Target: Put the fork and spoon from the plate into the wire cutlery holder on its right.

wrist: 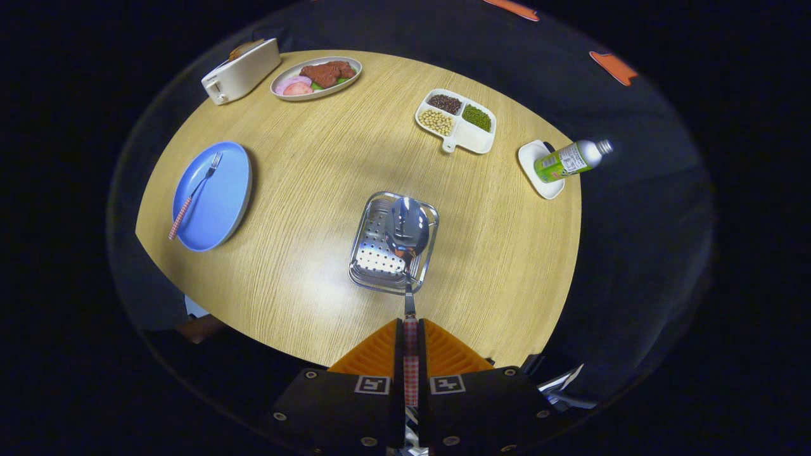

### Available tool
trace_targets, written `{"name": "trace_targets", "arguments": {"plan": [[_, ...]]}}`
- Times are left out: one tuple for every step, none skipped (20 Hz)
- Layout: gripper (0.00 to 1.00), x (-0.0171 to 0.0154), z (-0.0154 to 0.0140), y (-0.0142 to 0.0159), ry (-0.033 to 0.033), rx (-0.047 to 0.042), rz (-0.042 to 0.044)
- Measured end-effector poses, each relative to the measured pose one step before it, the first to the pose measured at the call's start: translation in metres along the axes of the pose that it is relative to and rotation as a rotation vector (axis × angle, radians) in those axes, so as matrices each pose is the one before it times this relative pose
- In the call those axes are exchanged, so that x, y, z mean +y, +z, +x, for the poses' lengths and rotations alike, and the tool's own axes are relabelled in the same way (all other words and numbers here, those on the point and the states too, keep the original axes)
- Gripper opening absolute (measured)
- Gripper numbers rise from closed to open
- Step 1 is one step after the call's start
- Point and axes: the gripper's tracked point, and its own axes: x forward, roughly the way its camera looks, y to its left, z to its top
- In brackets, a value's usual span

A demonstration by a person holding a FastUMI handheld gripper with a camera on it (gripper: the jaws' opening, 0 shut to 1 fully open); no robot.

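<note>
The tool (410,335) is clamped on the checked handle of the spoon (407,231), whose bowl hangs right over the cutlery holder (364,256) near the middle of the table (304,190). The fork (196,193) lies on the blue plate (222,209) by the table's left edge, well apart. The step in hand looks to be the drop: keep the spoon upright, lower it until the bowl is well inside the holder's walls, then part the fingers gently so it does not tip or bounce out.
</note>
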Motion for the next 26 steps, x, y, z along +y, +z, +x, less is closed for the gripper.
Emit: {"name": "trace_targets", "arguments": {"plan": [[0.09, 0.00173, 0.00229, -0.00211, 0.00593, 0.02595, -0.01596], [0.08, 0.00106, 0.0021, -0.0037, 0.01059, 0.03554, -0.01475], [0.08, 0.00118, 0.00155, -0.00349, 0.00208, 0.03015, -0.01128], [0.08, -0.00232, 0.0039, -0.0022, -0.00702, 0.02416, -0.01985], [0.08, -0.00324, 0.00019, -0.00039, -0.01275, 0.02039, -0.01957], [0.08, -0.0033, 0.0009, -0.00117, -0.01469, 0.0215, -0.00869], [0.08, -0.00437, 0.001, -0.00011, -0.0163, 0.02493, -0.00109], [0.08, -0.00206, 0.00196, -0.00086, -0.00518, 0.02231, -0.01088], [0.08, -0.00101, -0.00047, 0.00165, -0.00582, 0.02183, -0.01556], [0.08, 0.00042, 0.00146, 0.00228, -0.01167, 0.01216, -0.02417], [0.08, -0.00292, 0.00078, 0.00212, -0.01802, 0.01021, -0.02681], [0.09, -0.00113, -0.001, 0.00265, -0.0081, 0.01112, -0.01291], [0.09, -0.00231, -0.0006, 0.00367, -0.00649, 0.00527, -0.00743], [0.08, -0.00346, -0.00101, 0.00384, -0.00908, 0.00498, -0.0056], [0.08, -0.00098, -0.0017, 0.00395, 0.00469, 0.00371, -0.00759], [0.08, 0.00002, -0.00087, 0.00348, 0.00204, 0.0022, -0.00637], [0.08, 0.00216, -0.00215, 0.00114, 0.0119, 0.00781, -0.01547], [0.08, 0.00291, -0.00148, 0.00196, 0.01101, 0.00663, -0.02207], [0.08, 0.00221, -0.00077, 0.00177, 0.0034, 0.0073, -0.03066], [0.09, 0.00151, 0.00236, -0.00108, 0.00139, 0.01341, -0.02963], [0.08, 0.00032, 0.00174, 0.00017, -0.00189, 0.01331, -0.01741], [0.09, 0.00137, 0.00092, -0.00058, 0.00108, 0.01016, -0.01678], [0.09, 0.0005, -0.00012, 0.00236, 0.00027, 0.00808, -0.00617], [0.08, 0.00046, -0.0004, 0.00092, 0.00791, 0.00622, -0.00169], [0.08, 0.001, 0.00091, -0.00062, 0.01711, 0.01259, 0.00964], [0.08, 0.00037, 0.0014, 0.00185, 0.00859, 0.00452, 0.008]]}}
